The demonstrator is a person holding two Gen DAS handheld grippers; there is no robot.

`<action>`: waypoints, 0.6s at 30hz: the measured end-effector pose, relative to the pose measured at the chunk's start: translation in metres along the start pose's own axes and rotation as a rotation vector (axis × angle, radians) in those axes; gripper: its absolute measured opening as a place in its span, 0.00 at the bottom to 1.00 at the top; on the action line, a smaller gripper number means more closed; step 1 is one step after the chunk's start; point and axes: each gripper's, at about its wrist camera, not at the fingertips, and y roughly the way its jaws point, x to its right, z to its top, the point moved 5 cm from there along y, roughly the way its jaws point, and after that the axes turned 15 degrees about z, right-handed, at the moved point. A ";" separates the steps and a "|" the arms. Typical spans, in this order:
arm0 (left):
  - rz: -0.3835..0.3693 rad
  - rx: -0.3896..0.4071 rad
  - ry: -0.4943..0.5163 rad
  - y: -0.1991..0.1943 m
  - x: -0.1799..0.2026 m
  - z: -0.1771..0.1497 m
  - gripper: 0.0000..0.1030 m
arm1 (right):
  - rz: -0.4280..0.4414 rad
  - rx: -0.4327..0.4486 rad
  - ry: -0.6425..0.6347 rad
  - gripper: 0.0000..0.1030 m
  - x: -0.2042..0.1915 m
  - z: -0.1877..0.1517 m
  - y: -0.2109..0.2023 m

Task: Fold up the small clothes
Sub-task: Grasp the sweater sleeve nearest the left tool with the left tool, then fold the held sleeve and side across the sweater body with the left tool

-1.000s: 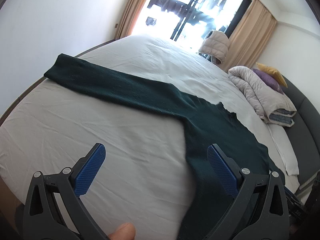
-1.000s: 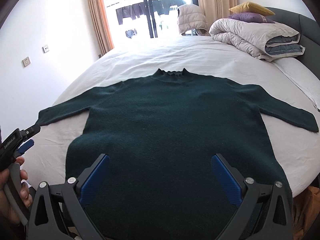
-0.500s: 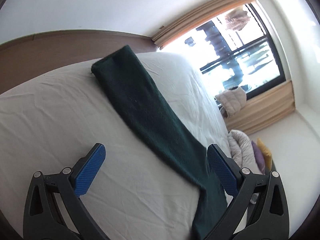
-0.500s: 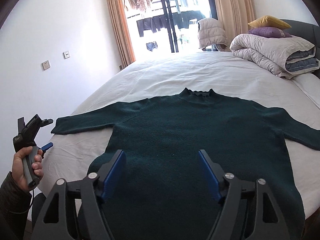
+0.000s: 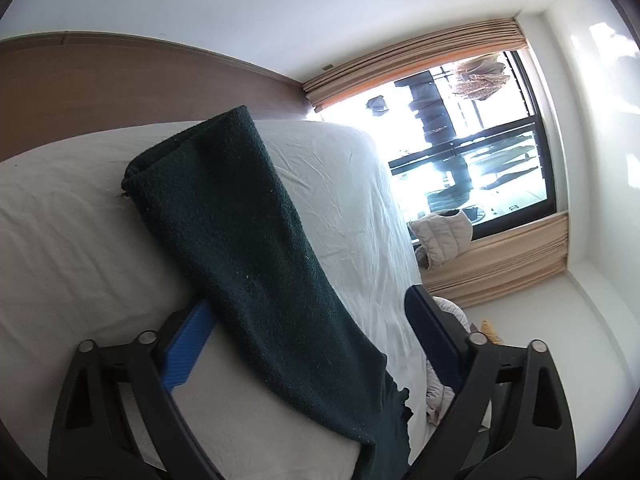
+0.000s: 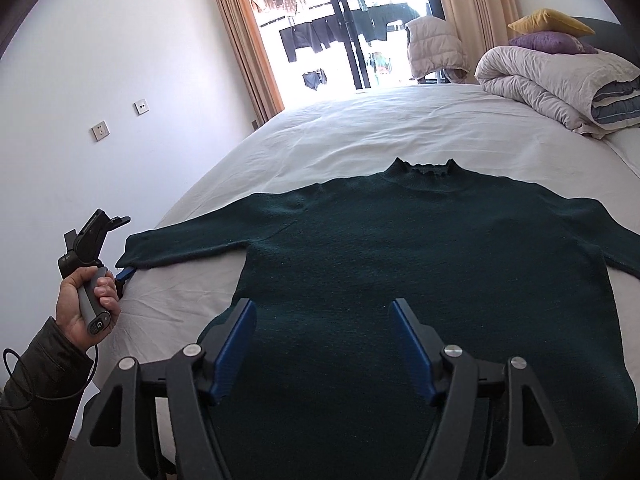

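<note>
The right tool (image 6: 322, 350) hangs low over the hem end of a dark green sweater (image 6: 420, 264), its blue pads spread with only the knit showing below and between them, not pressed on it. This tool closed part way a moment ago, with nothing pinched. The sweater lies flat and face up on the white bed (image 6: 360, 128), body toward the tool, collar pointing away toward the window (image 6: 360, 28), both sleeves stretched out sideways.

To the left, a hand (image 6: 86, 304) in a dark sleeve grips the handle of the left tool (image 5: 308, 332) at the cuff of the left sleeve (image 5: 240, 240). In the left wrist view, rolled on its side, that sleeve runs between the two blue pads; one pad lies just beside the sleeve's edge, partly under it, while the other stands apart from the cloth. Its jaws have just been closing around the sleeve but are not yet pressed on it.

Farther off, a folded duvet (image 6: 560, 80) with two cushions (image 6: 552, 32) sits at the bed's far right.
</note>
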 end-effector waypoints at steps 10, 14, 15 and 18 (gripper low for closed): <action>0.065 0.020 -0.004 0.014 -0.015 0.000 0.11 | -0.005 0.015 0.023 0.70 0.008 -0.003 -0.002; 0.076 0.123 0.204 -0.010 0.048 -0.026 0.09 | -0.012 0.034 0.049 0.70 0.023 -0.003 -0.008; 0.068 0.144 0.273 -0.015 0.071 -0.034 0.09 | -0.015 0.040 0.056 0.70 0.028 -0.003 -0.010; 0.028 0.203 0.510 -0.029 0.146 -0.082 0.09 | -0.023 0.060 0.089 0.70 0.045 -0.003 -0.017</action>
